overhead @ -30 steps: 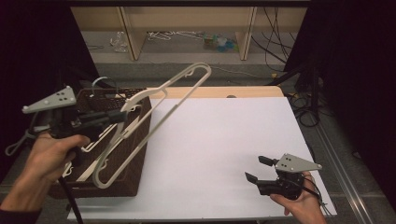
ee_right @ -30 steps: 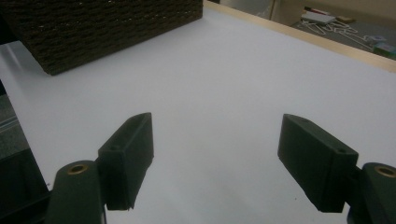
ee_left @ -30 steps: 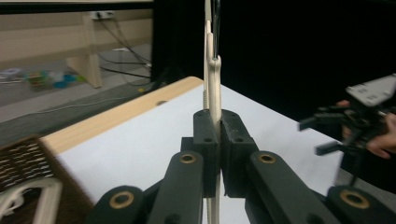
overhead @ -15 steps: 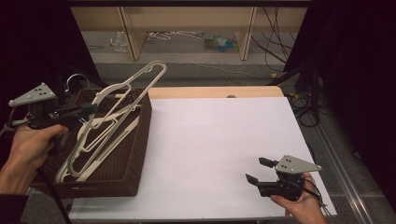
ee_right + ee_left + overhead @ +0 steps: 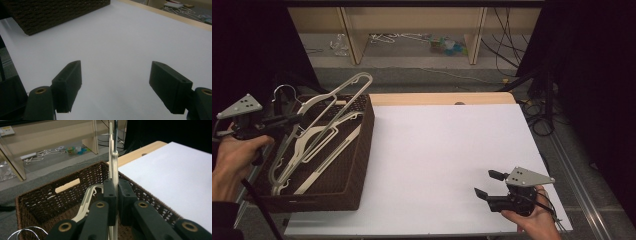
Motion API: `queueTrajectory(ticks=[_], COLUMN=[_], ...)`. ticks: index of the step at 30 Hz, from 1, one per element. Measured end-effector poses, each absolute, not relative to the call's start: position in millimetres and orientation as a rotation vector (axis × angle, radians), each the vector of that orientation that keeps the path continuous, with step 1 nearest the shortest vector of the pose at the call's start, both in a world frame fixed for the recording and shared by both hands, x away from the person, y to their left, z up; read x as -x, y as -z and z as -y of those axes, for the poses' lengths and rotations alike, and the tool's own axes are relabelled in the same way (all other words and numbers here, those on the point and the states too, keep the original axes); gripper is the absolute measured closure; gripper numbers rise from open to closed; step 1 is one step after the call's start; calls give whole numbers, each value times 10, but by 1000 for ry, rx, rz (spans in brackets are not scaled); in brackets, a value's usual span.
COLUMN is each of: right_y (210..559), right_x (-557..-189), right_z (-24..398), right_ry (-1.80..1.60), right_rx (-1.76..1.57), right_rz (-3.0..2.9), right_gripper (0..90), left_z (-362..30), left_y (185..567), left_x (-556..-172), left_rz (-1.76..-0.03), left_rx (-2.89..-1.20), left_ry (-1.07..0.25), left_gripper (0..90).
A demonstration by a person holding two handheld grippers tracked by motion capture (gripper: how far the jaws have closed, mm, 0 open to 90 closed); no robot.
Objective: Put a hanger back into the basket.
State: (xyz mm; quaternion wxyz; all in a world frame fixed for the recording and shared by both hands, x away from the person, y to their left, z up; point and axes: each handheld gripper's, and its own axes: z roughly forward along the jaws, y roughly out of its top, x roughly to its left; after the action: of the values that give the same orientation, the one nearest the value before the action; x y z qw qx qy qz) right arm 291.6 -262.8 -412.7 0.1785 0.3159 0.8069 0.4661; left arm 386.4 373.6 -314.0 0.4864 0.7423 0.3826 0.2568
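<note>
A cream plastic hanger (image 5: 343,94) with a metal hook tilts over the brown wicker basket (image 5: 362,150) at the table's left. My left gripper (image 5: 294,120) is shut on the hanger near its neck. In the left gripper view the jaws pinch the hanger (image 5: 114,167) edge-on above the basket (image 5: 37,195), with my left gripper (image 5: 117,192) closed tight on it. More cream hangers (image 5: 319,142) lie inside the basket. My right gripper (image 5: 484,183) stands open near the table's front right. Nothing lies between its fingers in the right gripper view, where the right gripper (image 5: 115,85) hovers over the white sheet.
A white sheet (image 5: 447,150) covers the table, with a wooden strip (image 5: 437,98) along its far edge. Beyond the table stands a low wooden shelf (image 5: 412,25) with clutter on the floor. Cables (image 5: 537,105) trail at the right. The basket's corner (image 5: 50,12) lies far ahead of the right gripper.
My left gripper has carried the hanger leftward, from over the sheet's edge to above the basket. The right gripper has stayed in place, open.
</note>
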Motion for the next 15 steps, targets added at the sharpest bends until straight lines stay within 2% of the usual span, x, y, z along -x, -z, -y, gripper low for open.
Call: queueTrajectory(ticks=[3,15], right_y=[4130,4135], right_x=[-2915,-2915], right_z=[2626,2625], right_ry=[-1320,-1319], right_rx=[-896,-895], right_rz=[-2284,-2294], right_gripper=[270,268], left_z=[-3764,-3891], left_y=[3197,3445], left_x=[-3874,-3888], left_rz=[-900,-993], left_rx=[-1813,-1836], left_ry=[-630,-589], left_gripper=[859,859])
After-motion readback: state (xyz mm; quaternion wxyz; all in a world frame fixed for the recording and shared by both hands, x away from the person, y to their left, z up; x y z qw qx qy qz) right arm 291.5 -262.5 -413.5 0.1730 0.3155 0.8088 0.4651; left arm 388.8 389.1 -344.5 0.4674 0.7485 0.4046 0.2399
